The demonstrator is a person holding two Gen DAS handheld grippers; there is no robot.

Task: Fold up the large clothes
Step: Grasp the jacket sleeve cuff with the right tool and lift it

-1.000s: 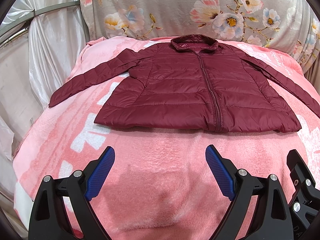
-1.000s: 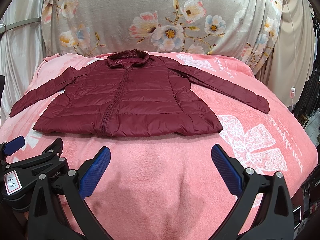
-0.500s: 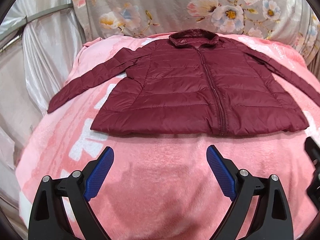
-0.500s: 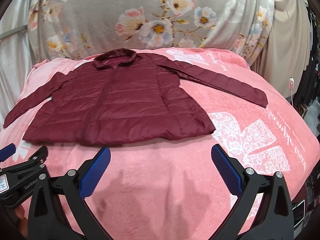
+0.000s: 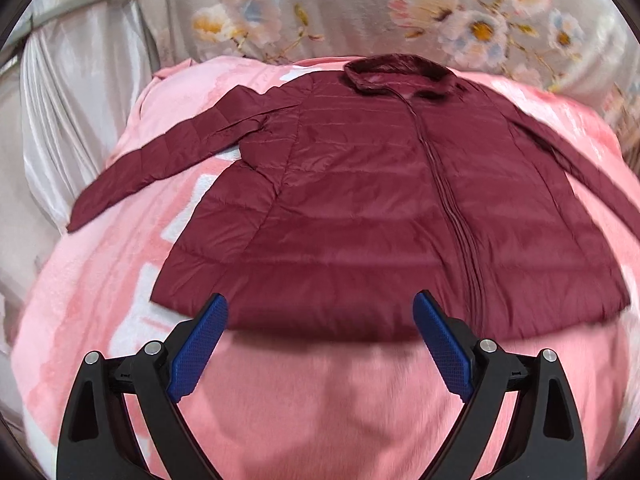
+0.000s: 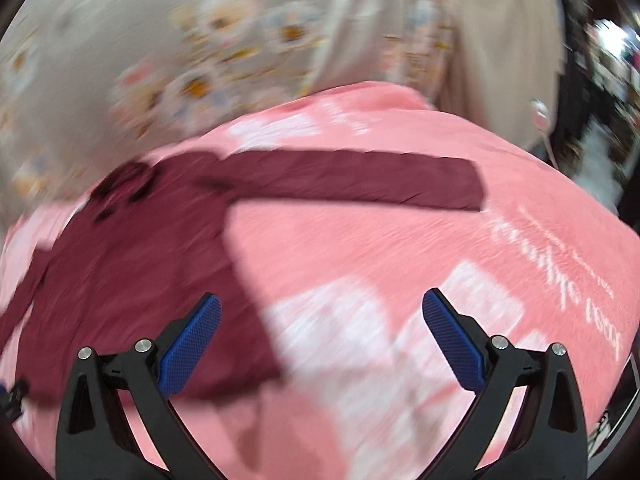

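A dark red quilted jacket (image 5: 360,208) lies flat and zipped on a pink blanket (image 5: 312,400), collar at the far side, both sleeves spread out. My left gripper (image 5: 320,312) stands open just before the jacket's near hem, left of the zip, with nothing between its blue pads. In the blurred right wrist view the jacket's body (image 6: 132,280) sits at the left and its right sleeve (image 6: 360,182) stretches across the blanket. My right gripper (image 6: 322,310) is open over the blanket beside the jacket's right edge, holding nothing.
A grey flowered cloth (image 5: 360,8) hangs behind the bed. Shiny white drapes (image 5: 72,92) border the left side. A beige curtain (image 6: 500,60) and dark clutter (image 6: 608,80) lie to the right. The blanket (image 6: 440,280) carries white printed patches and lettering.
Both grippers have moved forward toward the jacket. The left one now reaches the near hem. The right one has swung to the right, toward the right sleeve, and its view is blurred.
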